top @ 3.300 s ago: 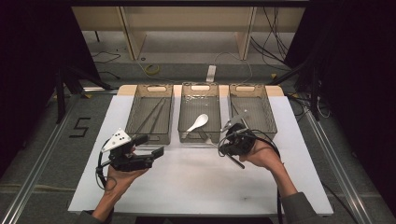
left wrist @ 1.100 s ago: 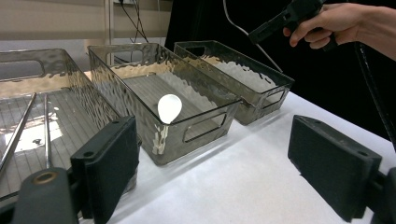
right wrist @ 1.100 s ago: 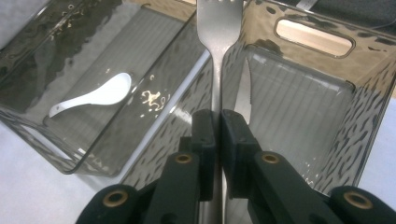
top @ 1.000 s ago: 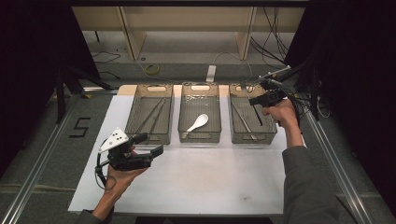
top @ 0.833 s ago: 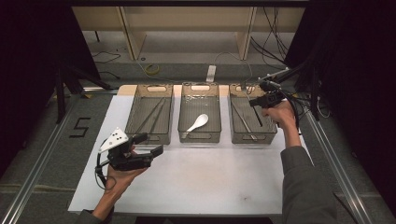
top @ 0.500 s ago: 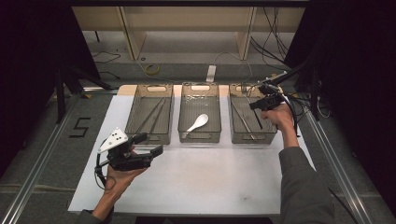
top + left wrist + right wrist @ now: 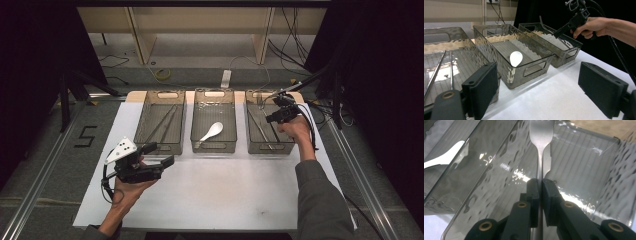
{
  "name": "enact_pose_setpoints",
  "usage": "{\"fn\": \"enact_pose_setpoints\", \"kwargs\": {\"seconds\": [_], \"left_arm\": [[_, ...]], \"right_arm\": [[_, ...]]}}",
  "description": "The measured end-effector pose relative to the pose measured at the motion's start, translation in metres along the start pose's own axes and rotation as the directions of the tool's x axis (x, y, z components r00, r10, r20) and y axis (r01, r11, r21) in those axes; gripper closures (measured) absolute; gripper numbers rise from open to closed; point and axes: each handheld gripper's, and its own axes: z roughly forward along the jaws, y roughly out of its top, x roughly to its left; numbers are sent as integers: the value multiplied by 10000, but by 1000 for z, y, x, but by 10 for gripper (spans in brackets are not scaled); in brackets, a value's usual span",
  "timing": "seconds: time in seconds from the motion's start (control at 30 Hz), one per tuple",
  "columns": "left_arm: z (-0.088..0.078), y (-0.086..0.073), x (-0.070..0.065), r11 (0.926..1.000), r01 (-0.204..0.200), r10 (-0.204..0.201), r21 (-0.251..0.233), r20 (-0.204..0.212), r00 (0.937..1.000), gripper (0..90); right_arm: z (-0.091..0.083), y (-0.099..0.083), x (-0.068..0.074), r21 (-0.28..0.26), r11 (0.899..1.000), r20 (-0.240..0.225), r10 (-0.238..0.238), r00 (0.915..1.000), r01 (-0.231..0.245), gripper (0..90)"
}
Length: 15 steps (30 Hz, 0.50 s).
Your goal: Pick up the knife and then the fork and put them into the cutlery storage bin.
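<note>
Floor mark "5" (image 7: 86, 136) left of table; right gripper (image 7: 540, 185) pinched tight on fork (image 7: 541, 135) handle, fork sticking out beyond jaws above right bin (image 7: 256, 140); left gripper (image 7: 544, 92) wide open, empty.

I see black curtains (image 7: 30, 75) flanking a grey floor (image 7: 200, 55), with a pale wooden frame (image 7: 200, 15) beyond my table (image 7: 225, 190).

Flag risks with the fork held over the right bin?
1. The right gripper pinches the fork by its thin handle only; it could pivot or slip.
2. A knife already lies in the right bin; the fork may land across it.
3. The tines could clip the bin's wall.
</note>
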Motion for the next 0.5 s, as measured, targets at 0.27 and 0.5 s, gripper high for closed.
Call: {"fn": "enact_pose_setpoints", "kwargs": {"seconds": [0.27, 0.5], "left_arm": [[0, 0, 0, 10000, 46, -46, -14, -18, 10000, 156], [0, 0, 1, 10000, 59, -59, 21, -20, 10000, 156]], "right_arm": [[5, 0, 0, 177, 9992, -20, 358, 9994, -357, 706], [-13, 0, 3, -463, 9987, -506, 193, 9985, -216, 577]]}}
